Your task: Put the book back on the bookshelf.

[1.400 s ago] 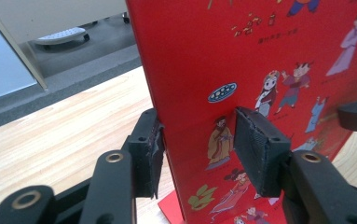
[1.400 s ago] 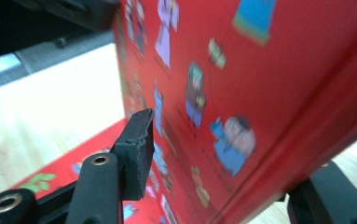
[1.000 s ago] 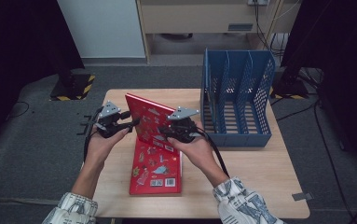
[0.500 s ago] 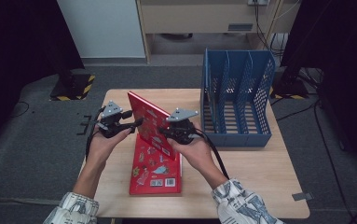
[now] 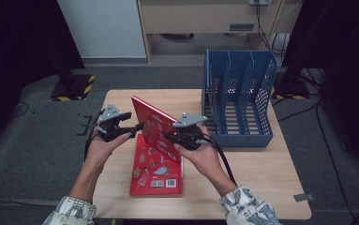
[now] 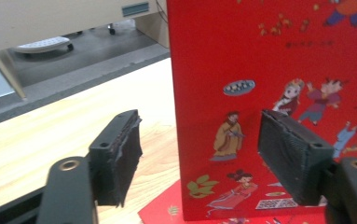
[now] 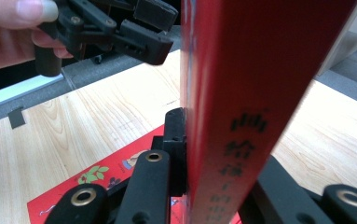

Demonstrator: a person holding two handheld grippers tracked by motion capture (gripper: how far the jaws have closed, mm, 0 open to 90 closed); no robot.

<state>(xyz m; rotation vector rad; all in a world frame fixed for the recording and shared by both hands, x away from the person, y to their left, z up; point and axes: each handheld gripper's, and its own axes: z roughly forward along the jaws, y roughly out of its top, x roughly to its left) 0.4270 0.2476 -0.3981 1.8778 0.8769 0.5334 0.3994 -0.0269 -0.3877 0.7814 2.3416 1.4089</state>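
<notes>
2 red books are in play: one lies flat on the counter (image 5: 261, 187), the other red book (image 5: 154, 126) is held upright above it, clamped in the right claw (image 5: 171, 136). The left claw (image 5: 137, 126) gapes wide at its far edge. Keep it vertical and swing it toward the blue file rack (image 5: 238, 101).

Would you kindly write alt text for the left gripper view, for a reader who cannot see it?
An upright red picture book with cartoon figures on its cover stands before the open left gripper, one black jaw in front of the cover and the other off its edge. Under it lie a second red book and the wooden table.
</notes>
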